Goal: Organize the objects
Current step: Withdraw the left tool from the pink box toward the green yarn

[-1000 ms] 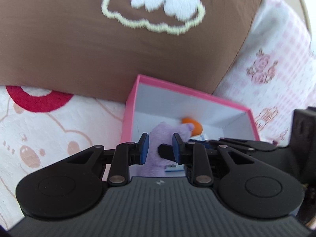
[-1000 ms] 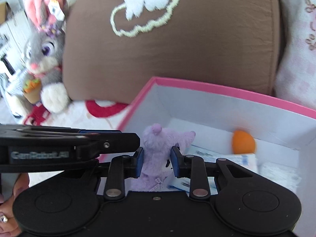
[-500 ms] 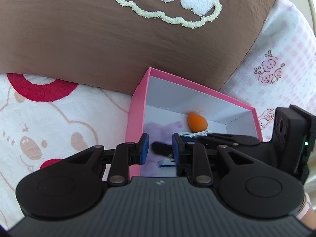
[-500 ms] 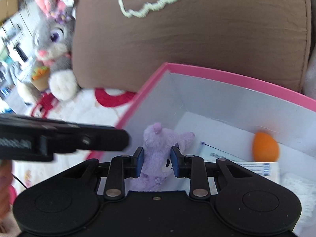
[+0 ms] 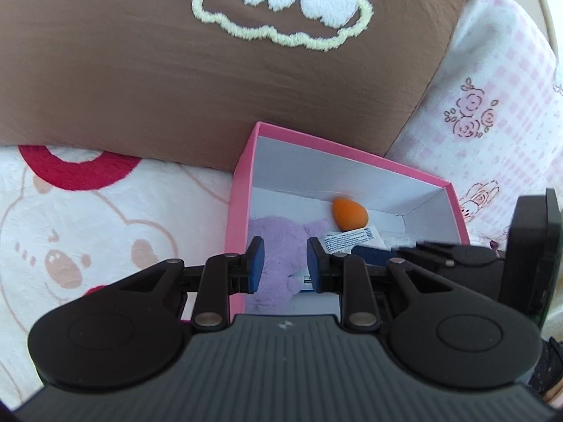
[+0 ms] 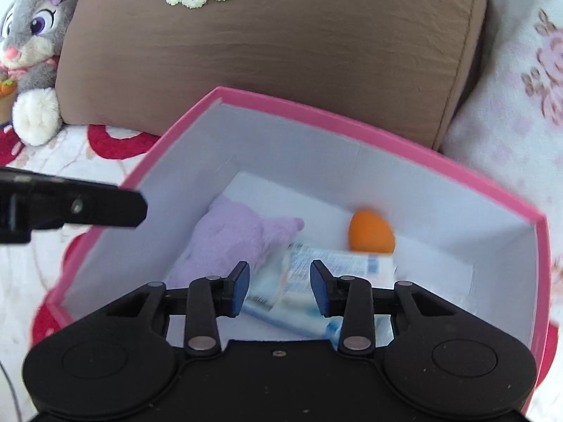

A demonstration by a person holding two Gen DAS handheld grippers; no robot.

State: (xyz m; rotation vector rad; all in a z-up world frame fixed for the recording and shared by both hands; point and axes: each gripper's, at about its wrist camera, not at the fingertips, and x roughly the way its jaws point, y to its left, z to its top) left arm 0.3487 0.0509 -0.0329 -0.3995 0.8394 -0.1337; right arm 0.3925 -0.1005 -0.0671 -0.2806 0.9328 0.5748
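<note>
A pink box with a white inside (image 6: 352, 119) (image 5: 242, 183) stands on the bed against a brown cushion. In it lie a purple plush toy (image 6: 232, 235) (image 5: 278, 242), an orange egg-shaped sponge (image 6: 369, 234) (image 5: 350, 213) and a white and blue tube (image 6: 316, 270) (image 5: 348, 237). My right gripper (image 6: 279, 288) is open and empty, over the box above the tube and to the right of the plush. My left gripper (image 5: 281, 269) is open and empty above the box's near left corner. It also shows as a black arm at the left of the right wrist view (image 6: 70, 207).
A brown cushion with an embroidered cloud (image 5: 246, 70) (image 6: 281, 35) stands right behind the box. A grey plush rabbit (image 6: 31, 45) sits at the far left. A bear-print blanket (image 5: 88, 239) lies to the left, pink checked bedding (image 5: 492, 105) to the right.
My right gripper has opened and let go of the purple plush, which now lies on the box floor. My left gripper has stayed open above the box's left side.
</note>
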